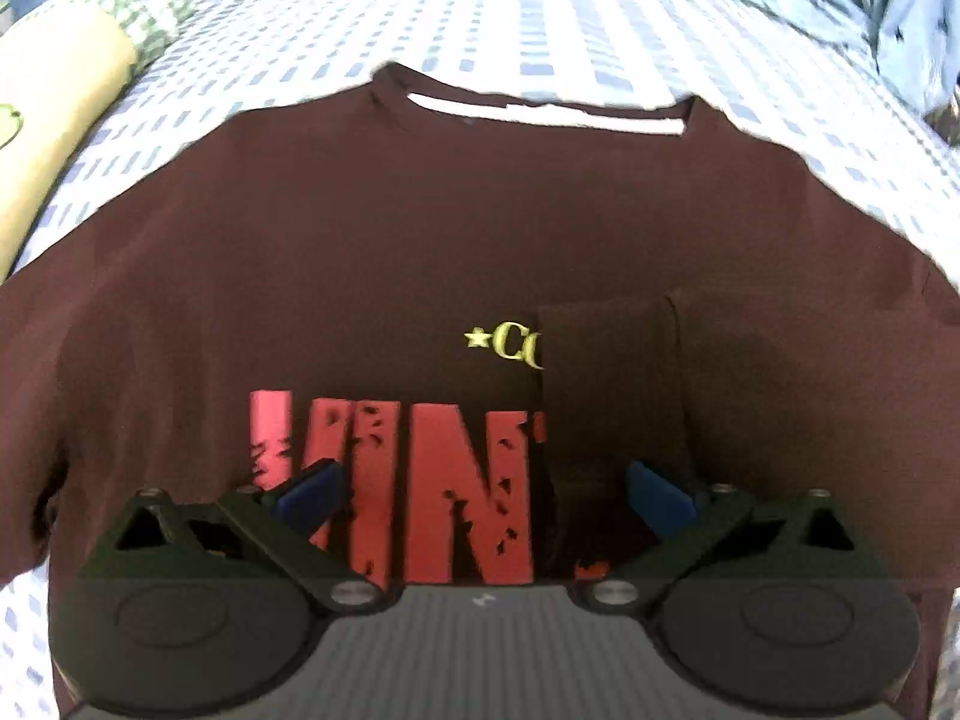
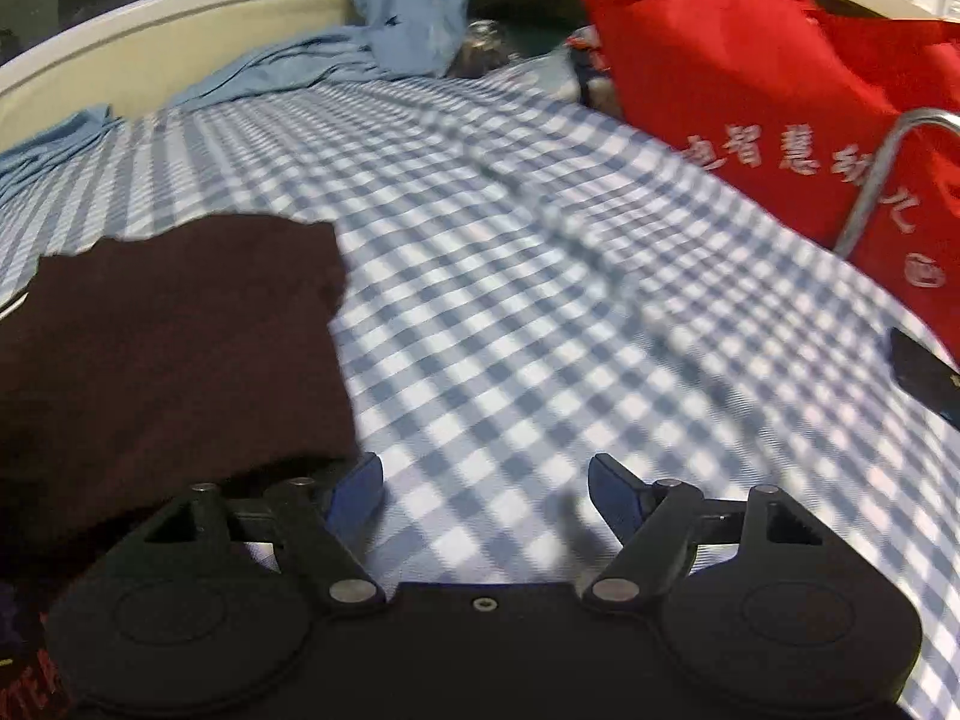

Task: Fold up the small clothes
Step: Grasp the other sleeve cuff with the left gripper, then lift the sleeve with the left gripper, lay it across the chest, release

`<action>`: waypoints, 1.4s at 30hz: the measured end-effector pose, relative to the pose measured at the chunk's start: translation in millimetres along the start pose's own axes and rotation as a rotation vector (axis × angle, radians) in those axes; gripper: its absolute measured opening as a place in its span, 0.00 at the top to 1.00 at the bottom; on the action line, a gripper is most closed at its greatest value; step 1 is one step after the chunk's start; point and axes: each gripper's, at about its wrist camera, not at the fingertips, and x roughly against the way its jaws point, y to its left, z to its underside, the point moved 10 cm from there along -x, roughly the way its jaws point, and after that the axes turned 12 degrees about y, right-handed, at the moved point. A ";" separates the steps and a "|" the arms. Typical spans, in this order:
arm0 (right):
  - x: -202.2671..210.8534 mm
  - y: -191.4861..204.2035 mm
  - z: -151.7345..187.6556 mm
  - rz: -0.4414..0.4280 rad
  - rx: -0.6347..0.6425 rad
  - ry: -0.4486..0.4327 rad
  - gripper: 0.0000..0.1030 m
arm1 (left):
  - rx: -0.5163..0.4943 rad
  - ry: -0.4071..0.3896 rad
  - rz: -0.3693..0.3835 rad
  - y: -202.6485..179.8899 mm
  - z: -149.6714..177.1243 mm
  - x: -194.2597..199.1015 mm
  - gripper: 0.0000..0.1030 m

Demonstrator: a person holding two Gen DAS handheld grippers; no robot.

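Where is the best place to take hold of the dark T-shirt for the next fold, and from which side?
Probably the unfolded sleeve of the T-shirt, approached from its outer side over the checked sheet. It lies flat and spread, while the other sleeve is already folded inward over the print.

The T-shirt [image 1: 420, 228] below the left gripper [image 1: 483, 489] is matt dark maroon cloth with a cracked red print. Ahead of the right gripper [image 2: 486, 483] lie a woven checked bedsheet [image 2: 540, 300], a red cloth bag [image 2: 750, 78] and a shiny metal bar [image 2: 870, 180].
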 end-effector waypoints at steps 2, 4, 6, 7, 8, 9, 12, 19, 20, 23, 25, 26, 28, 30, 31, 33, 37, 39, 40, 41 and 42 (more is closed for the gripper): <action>4.8 -0.3 -0.5 -0.041 0.009 0.008 0.20 | 0.033 -0.026 0.021 13.1 7.3 15.3 0.01; 11.6 6.1 -0.3 -0.066 0.063 0.008 0.16 | 0.071 -0.053 0.034 31.3 17.0 32.8 0.01; 22.4 15.2 1.2 -0.090 0.109 0.003 0.10 | 0.119 -0.097 0.027 57.8 28.4 54.3 0.01; 28.0 20.6 2.5 -0.107 0.129 -0.001 0.05 | 0.144 -0.119 0.019 72.3 34.4 65.0 0.01; 34.8 27.7 4.0 -0.127 0.154 -0.008 0.03 | 0.179 -0.149 0.007 93.0 43.0 79.3 0.01; 41.1 34.3 5.2 -0.144 0.172 -0.012 0.02 | 0.211 -0.174 -0.009 111.2 50.2 90.8 0.01; 60.6 58.7 10.3 -0.208 0.223 -0.014 0.01 | 0.331 -0.244 -0.099 181.0 76.4 128.2 0.00; 102.0 131.3 38.4 -0.326 0.388 0.002 0.01 | 0.746 -0.295 -0.326 365.2 165.8 178.1 0.00; 108.3 142.7 44.6 -0.342 0.418 0.004 0.01 | 0.806 -0.311 -0.335 385.5 176.5 181.0 0.00; 128.2 173.6 66.3 -0.379 0.519 0.001 0.01 | 0.971 -0.380 -0.375 435.2 205.9 192.3 0.00; 144.8 194.5 84.6 -0.419 0.606 -0.010 0.01 | 1.063 -0.447 -0.403 461.4 221.8 205.3 0.00; 152.9 203.4 93.5 -0.440 0.645 -0.017 0.01 | 1.090 -0.469 -0.407 469.4 225.0 208.2 0.00; 165.1 218.0 109.7 -0.473 0.703 -0.018 0.01 | 1.137 -0.487 -0.385 484.0 232.1 208.0 0.01; 173.3 227.6 122.2 -0.500 0.730 -0.004 0.01 | 1.178 -0.489 -0.316 493.2 232.0 198.7 0.08; 176.5 231.5 127.6 -0.511 0.736 0.006 0.01 | 1.191 -0.498 -0.285 496.4 233.6 195.3 0.13; 181.0 235.5 135.5 -0.529 0.747 0.020 0.01 | 1.203 -0.506 -0.212 497.4 229.1 188.1 0.33; 185.9 239.0 141.2 -0.537 0.770 0.016 0.01 | 1.186 -0.532 -0.234 502.4 221.9 186.9 0.72; 185.0 239.4 138.5 -0.532 0.763 0.015 0.01 | 1.174 -0.540 -0.280 504.1 216.9 195.4 0.89; 184.1 238.6 136.3 -0.529 0.757 0.015 0.01 | 1.165 -0.580 -0.275 500.9 213.3 203.6 0.90; 182.5 237.5 134.1 -0.522 0.751 0.014 0.01 | 1.150 -0.605 -0.277 497.9 209.9 211.3 0.90; 180.2 236.5 131.7 -0.509 0.746 0.013 0.01 | 1.118 -0.637 -0.288 492.4 203.3 222.9 0.90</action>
